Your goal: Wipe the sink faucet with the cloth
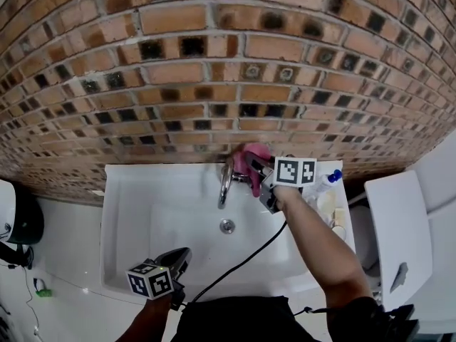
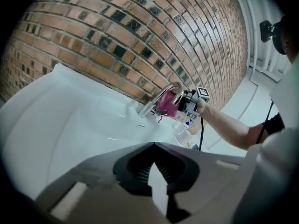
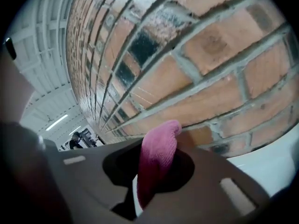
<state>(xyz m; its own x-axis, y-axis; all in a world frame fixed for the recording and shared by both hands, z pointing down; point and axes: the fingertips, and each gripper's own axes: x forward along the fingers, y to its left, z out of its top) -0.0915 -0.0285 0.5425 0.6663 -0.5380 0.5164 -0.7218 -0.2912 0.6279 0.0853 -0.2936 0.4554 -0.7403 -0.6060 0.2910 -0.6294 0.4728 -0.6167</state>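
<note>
A chrome faucet (image 1: 226, 184) stands at the back rim of the white sink (image 1: 149, 205), under the brick wall. My right gripper (image 1: 258, 174) is just right of the faucet's top, shut on a pink cloth (image 1: 251, 157) that presses against the faucet by the wall. In the right gripper view the cloth (image 3: 158, 157) sticks up between the jaws, close to the bricks. From the left gripper view the faucet (image 2: 158, 100), the cloth (image 2: 167, 106) and the right gripper (image 2: 183, 104) show across the basin. My left gripper (image 1: 178, 260) hangs over the sink's near edge, shut and holding nothing.
A bottle with a blue cap (image 1: 332, 179) and other small items stand on the sink's right ledge. The drain (image 1: 226, 226) sits mid-basin. A black cable (image 1: 246, 262) crosses the near rim. A white fixture (image 1: 399, 226) is to the right, a dark object (image 1: 21, 219) to the left.
</note>
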